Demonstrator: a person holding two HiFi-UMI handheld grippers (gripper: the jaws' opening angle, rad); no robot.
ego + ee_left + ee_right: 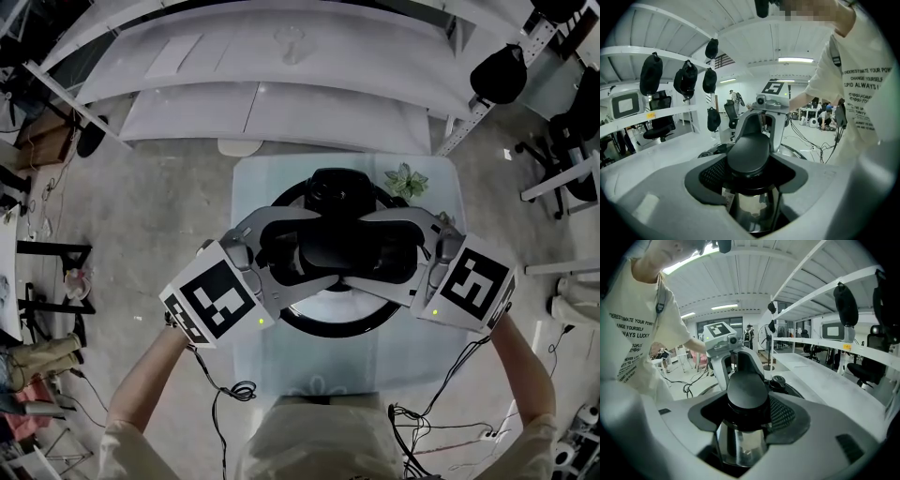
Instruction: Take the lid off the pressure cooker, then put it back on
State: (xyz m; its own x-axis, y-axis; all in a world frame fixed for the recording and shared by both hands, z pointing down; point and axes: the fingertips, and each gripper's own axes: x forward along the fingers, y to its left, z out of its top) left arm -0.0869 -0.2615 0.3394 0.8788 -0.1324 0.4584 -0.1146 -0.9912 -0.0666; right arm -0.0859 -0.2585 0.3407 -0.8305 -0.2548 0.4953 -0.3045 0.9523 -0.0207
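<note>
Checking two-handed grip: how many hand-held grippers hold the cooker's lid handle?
2: left hand-held gripper at the left end of the lid handle, right hand-held gripper at its right end.

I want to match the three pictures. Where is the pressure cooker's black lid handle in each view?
Head view: the lid handle at the centre, between the left gripper and the right gripper.
Left gripper view: the handle lower centre, between that gripper's jaws.
Right gripper view: the handle lower centre, between that gripper's jaws.
Shared landmark: the person's T-shirt, bottom edge, right side, left side, in that order.

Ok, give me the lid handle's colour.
Plain black: the long lid handle shows best in the right gripper view.
</note>
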